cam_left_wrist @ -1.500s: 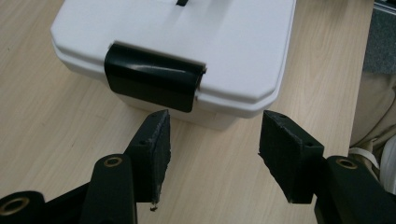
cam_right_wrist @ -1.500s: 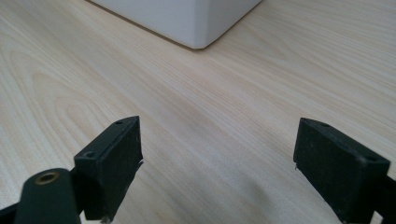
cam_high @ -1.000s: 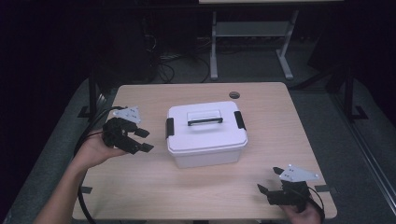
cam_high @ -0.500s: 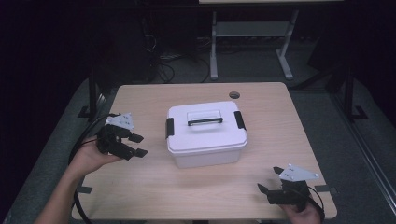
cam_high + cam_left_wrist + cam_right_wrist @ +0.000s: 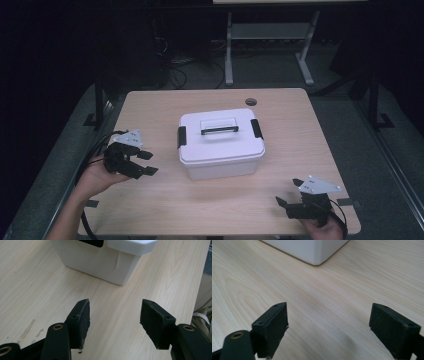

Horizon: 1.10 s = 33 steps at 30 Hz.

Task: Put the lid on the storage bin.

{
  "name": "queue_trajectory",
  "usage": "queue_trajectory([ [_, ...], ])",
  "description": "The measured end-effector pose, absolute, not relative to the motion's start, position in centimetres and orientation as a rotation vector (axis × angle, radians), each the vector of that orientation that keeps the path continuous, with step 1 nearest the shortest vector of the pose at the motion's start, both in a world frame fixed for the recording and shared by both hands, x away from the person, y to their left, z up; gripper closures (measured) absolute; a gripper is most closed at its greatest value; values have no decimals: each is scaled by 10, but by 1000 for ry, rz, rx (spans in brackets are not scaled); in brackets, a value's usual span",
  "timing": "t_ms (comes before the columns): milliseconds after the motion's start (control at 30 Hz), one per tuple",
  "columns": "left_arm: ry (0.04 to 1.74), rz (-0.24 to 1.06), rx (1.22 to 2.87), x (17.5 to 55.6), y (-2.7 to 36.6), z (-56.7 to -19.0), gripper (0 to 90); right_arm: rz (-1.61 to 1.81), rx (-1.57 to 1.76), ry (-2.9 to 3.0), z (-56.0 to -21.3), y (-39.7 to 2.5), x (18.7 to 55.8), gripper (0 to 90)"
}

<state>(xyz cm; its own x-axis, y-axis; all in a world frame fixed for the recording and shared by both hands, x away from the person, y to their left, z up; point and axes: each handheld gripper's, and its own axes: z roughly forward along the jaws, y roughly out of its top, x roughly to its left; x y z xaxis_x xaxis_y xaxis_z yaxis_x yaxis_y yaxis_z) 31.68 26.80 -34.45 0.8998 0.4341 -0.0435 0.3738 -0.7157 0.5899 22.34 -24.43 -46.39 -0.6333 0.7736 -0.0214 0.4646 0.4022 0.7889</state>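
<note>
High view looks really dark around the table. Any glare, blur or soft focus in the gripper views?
High view: the table is lit, the floor and surroundings fall near black; the white box is not blown out. Left gripper view: sharp, no glare, jaw pads crisp. Right gripper view: wood grain clear, the pads slightly soft.

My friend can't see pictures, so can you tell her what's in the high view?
A white plastic box with a shut lid, a handle and black side clips sits mid-way on a light wooden table. A hand holds the left gripper to its left, jaws open, and the right gripper sits open at the table's near right corner, both clear of the box.
</note>
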Motion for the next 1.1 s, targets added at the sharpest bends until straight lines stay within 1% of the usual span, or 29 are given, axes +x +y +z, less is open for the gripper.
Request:
queue_trajectory([
  [300,569,108,2461,316,259,-359,406,1102,1068,2279,-464,-245,223,149],
  [1100,652,110,2426,300,287,-390,397,1081,1067,2291,-465,-243,223,149],
])
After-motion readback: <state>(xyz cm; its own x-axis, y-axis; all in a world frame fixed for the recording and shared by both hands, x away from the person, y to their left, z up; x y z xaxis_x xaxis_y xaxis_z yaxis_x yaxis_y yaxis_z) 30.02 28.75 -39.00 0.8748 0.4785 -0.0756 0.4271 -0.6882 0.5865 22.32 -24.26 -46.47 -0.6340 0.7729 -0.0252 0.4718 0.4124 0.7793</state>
